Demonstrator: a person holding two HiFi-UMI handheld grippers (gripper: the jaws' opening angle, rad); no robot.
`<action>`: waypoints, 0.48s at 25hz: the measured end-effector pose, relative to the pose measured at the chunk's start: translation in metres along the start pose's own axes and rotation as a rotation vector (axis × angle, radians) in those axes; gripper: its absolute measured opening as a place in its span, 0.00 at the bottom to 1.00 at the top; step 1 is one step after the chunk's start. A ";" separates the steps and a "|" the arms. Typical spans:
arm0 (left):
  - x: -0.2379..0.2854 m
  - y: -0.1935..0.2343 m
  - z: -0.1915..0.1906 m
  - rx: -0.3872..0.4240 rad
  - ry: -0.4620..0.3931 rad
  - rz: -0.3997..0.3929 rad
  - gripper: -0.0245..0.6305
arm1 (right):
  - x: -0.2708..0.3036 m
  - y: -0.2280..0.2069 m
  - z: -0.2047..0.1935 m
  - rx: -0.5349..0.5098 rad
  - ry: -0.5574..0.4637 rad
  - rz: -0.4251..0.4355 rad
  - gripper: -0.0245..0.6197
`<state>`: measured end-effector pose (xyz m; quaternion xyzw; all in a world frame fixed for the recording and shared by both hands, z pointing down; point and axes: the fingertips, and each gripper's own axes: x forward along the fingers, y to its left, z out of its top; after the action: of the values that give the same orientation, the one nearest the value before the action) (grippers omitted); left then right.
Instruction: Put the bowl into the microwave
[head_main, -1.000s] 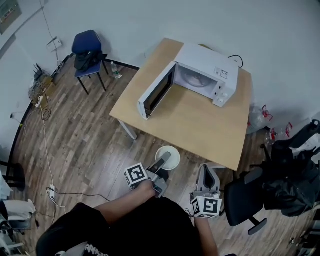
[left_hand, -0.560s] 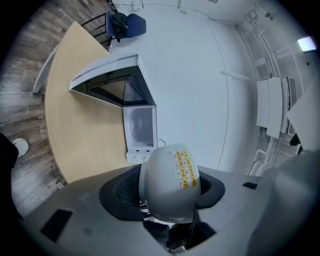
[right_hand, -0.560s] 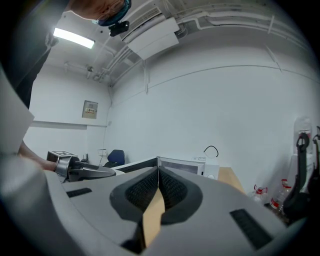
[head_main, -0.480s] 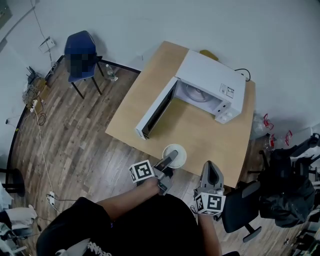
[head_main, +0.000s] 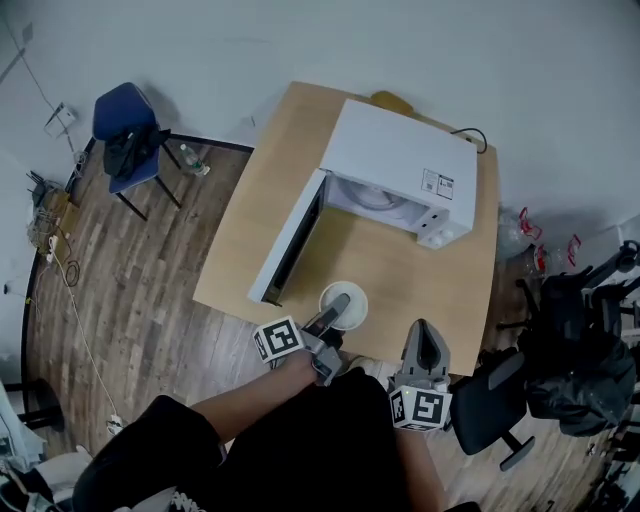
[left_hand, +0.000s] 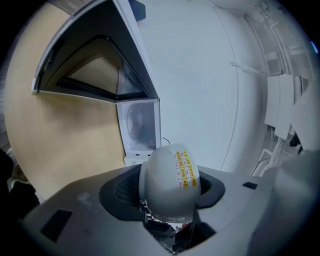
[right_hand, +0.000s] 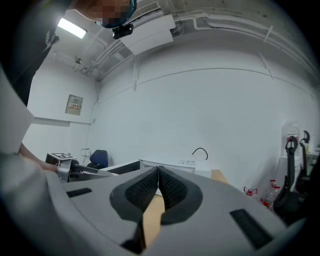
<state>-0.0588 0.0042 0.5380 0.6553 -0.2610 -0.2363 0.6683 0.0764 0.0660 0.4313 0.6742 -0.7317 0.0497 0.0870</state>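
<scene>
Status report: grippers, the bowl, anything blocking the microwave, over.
Left gripper shut on bowl, over near edge of table. Right gripper shut, empty. Microwave door open; nothing seen between bowl and opening.

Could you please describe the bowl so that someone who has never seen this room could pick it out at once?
Find the wooden table with the white microwave whose door stands open. Over the table's near edge, in front of that door, the left gripper clamps a small round white bowl. It is the only dish there, and a yellow sticker marks its outside.
</scene>
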 end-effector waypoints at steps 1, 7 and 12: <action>0.006 0.000 0.002 -0.004 0.000 -0.009 0.38 | 0.003 -0.003 0.000 0.005 -0.005 -0.002 0.13; 0.038 0.018 0.013 -0.010 -0.027 0.037 0.38 | 0.024 -0.022 -0.014 0.048 0.019 0.007 0.13; 0.072 0.027 0.033 0.010 -0.066 0.046 0.38 | 0.052 -0.031 -0.012 0.054 0.006 0.054 0.13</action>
<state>-0.0272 -0.0677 0.5678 0.6441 -0.2992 -0.2412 0.6614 0.1041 0.0144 0.4523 0.6563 -0.7477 0.0736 0.0695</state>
